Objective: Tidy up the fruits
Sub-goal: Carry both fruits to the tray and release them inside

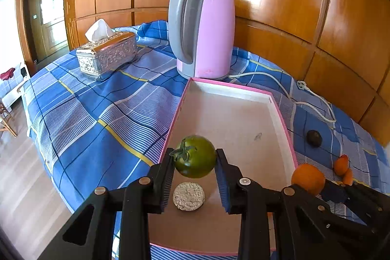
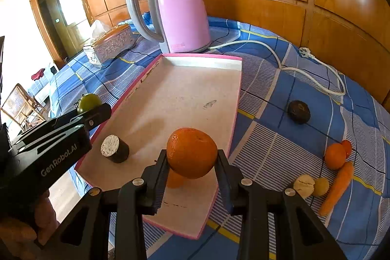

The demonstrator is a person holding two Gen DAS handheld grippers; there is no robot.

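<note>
You had a piece of fruit clamped in each gripper, both held over the pink-edged tray (image 2: 185,94) on the blue plaid cloth (image 1: 92,109). In the left wrist view, your left gripper (image 1: 195,162) sat at the lower centre of the frame with its jaws closed to the width of a green tomato (image 1: 196,157), the pads pressing its two flanks and the stem tilted toward the left jaw. That tomato looked firm but thin-skinned and glossy, so I judged it could bruise or slip under a hard squeeze; holding it across its widest girth, as you did, seemed the safest place. It hung above the tray's near left edge, just beyond a short dark cylinder with a pale cut top (image 1: 189,196) standing on the tray floor. In the right wrist view, your right gripper (image 2: 192,157) held an orange (image 2: 192,152) the same way, jaws narrowed onto its sides at the lower centre of the frame, over the near end of the tray. The orange's pebbled rind probably gave better purchase and it likely weighed more than the tomato, so a mid-body grip suited it. A second orange shape showed just beneath it; I could not tell what it was. Off the tray, toward the right of that frame, lay a dark avocado (image 2: 299,111), a small orange (image 2: 335,155), a carrot (image 2: 337,189) and two pale lumps (image 2: 303,185) you had not taken up.
</note>
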